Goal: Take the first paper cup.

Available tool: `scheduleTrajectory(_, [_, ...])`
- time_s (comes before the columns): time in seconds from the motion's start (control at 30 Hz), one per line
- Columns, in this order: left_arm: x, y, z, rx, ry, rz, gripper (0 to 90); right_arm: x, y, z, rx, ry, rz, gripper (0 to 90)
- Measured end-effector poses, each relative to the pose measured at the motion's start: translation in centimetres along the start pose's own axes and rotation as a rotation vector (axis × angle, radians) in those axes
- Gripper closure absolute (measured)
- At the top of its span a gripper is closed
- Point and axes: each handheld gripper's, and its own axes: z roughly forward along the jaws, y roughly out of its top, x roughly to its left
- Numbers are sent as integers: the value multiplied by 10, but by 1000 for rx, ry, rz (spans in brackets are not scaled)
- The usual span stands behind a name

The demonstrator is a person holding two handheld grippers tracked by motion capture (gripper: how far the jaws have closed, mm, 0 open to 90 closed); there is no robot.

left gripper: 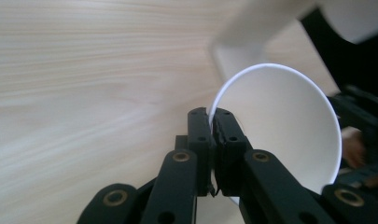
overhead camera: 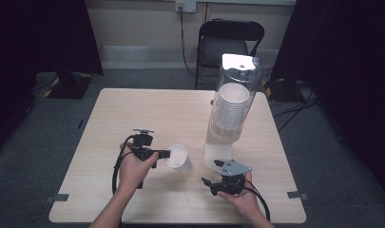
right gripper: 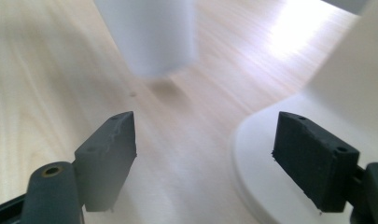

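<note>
White paper is what your left gripper (overhead camera: 162,154) has clamped: its jaws pinch the rim of a single paper cup (overhead camera: 177,156), one pad outside the wall and the other inside the mouth. In the left gripper view the cup (left gripper: 280,126) lies tilted on its side with its open mouth turned toward the camera, and the two black pads sit pressed together on the thin edge at the cup's left. From the high view, that cup sits over the light wooden table (overhead camera: 147,114), just right of your left hand (overhead camera: 133,168) and a little left of the cup dispenser (overhead camera: 230,111).

The dispenser stands upright on a white base toward the right side of the table, a clear tube with a stack of paper cups (overhead camera: 232,107) inside it.

Your right gripper (overhead camera: 206,184) is released. Its jaws stand well apart in the right gripper view with nothing between the pads, only bare tabletop (right gripper: 46,70). The right pad hangs over the edge of the dispenser's white base (right gripper: 256,163), and the held cup (right gripper: 149,32) shows blurred ahead of the jaws. Your right hand (overhead camera: 245,197) holds that gripper near the front edge of the table, just in front of the dispenser's base.
</note>
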Motion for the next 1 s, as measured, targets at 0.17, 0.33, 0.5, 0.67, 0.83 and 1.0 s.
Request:
scheduleTrajectory(0.17, [29,8,-10,-9,133,-24,852,-3,-1,-1,14,-26,-3,210])
scheduleTrajectory(0.33, [44,12,-12,-5,187,-61,851,-6,-2,-1,23,-45,7,213])
scheduleTrajectory(0.5, [41,11,-15,-97,127,6,585,-9,-3,-3,22,-57,11,220])
scheduleTrajectory(0.67, [36,4,-22,-151,69,79,444,-11,-5,-5,29,-59,18,221])
scheduleTrajectory(0.83, [29,-20,-33,-170,-15,179,387,-16,-8,-8,39,-71,29,221])
scheduleTrajectory(1.0, [31,-48,-33,-163,-15,235,337,-22,-12,-13,52,-84,57,220])
